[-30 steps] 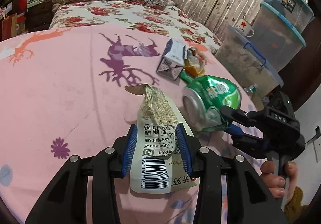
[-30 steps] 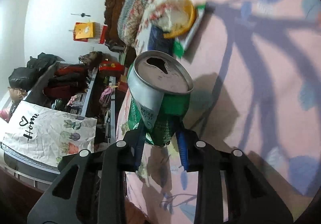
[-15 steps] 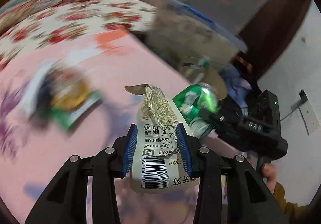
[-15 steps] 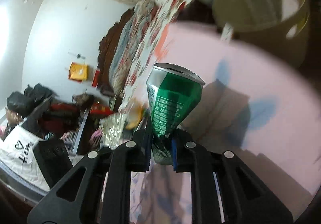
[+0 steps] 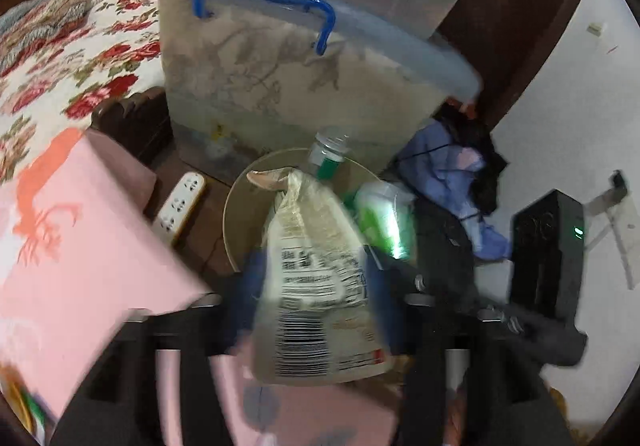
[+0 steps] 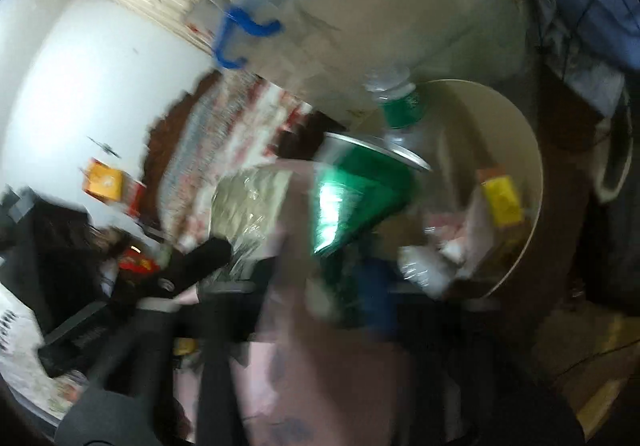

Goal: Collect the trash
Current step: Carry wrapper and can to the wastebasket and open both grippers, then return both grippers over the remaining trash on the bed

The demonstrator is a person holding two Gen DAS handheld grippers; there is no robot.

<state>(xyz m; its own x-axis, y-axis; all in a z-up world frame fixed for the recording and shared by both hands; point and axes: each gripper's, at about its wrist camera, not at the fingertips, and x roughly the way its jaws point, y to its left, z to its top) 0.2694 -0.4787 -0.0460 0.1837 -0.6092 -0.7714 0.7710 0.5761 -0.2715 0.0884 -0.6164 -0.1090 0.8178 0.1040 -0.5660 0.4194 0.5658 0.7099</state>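
Release step: left gripper [image 5: 314,282] and right gripper [image 6: 340,282] fingers have just opened, freeing wrapper [image 5: 316,286] and can [image 6: 352,198] above the bin [image 6: 532,182]; next, withdraw both.

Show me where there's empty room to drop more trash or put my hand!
The pink bed cover left of the bin is bare. Inside the bin it is crowded: a bottle, a yellow carton and wrappers. The floor gap between bed and bin holds a power strip.
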